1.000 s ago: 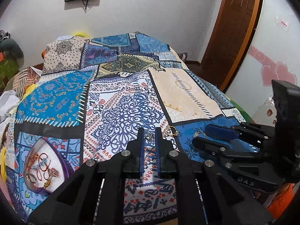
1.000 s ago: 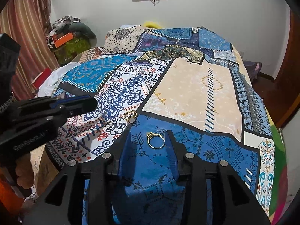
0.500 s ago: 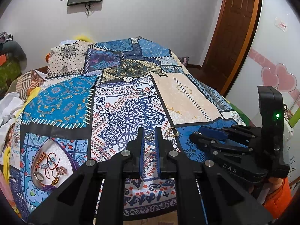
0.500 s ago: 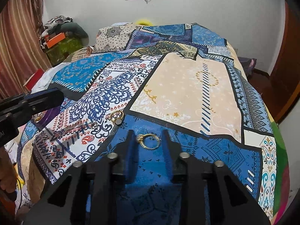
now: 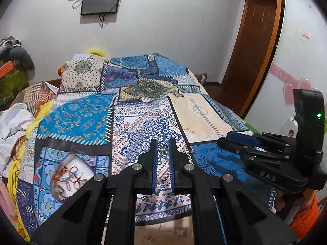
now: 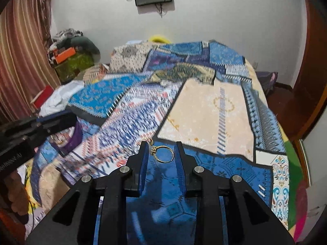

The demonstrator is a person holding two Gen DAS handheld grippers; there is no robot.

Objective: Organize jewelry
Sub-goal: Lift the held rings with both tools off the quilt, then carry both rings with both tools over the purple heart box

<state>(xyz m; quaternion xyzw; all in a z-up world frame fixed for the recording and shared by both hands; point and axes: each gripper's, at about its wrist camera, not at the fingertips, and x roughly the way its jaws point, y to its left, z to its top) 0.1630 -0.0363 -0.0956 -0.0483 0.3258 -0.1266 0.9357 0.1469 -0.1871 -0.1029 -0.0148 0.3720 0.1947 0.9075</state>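
Right gripper: its blue pads stand well apart, and a gold ring sits in the gap between the tips. The ring's stone end lies at the left pad; whether it touches that pad, or is gripped at all, cannot be told. The right pad is clear of the ring. The bedspread behind is smeared by motion blur on its left half, so its pattern there is hard to read.

Left gripper: the pads are close together with a narrow slot left between them. A small silvery ring shows in that slot at the tips; whether the pads pinch it or it lies on the cloth beyond cannot be made out. At 3 o'clock from the tips, just beside them, a second gold ring lies on the cloth at the edge of the dark blue patch.

In the left view the right gripper enters from 3 o'clock, its tips hiding the ring between them. At 8 o'clock from the left gripper a purple-rimmed bowl holds a tangle of red and gold pieces, blurred. In the right view the left gripper comes in from 9 o'clock and covers most of that bowl.
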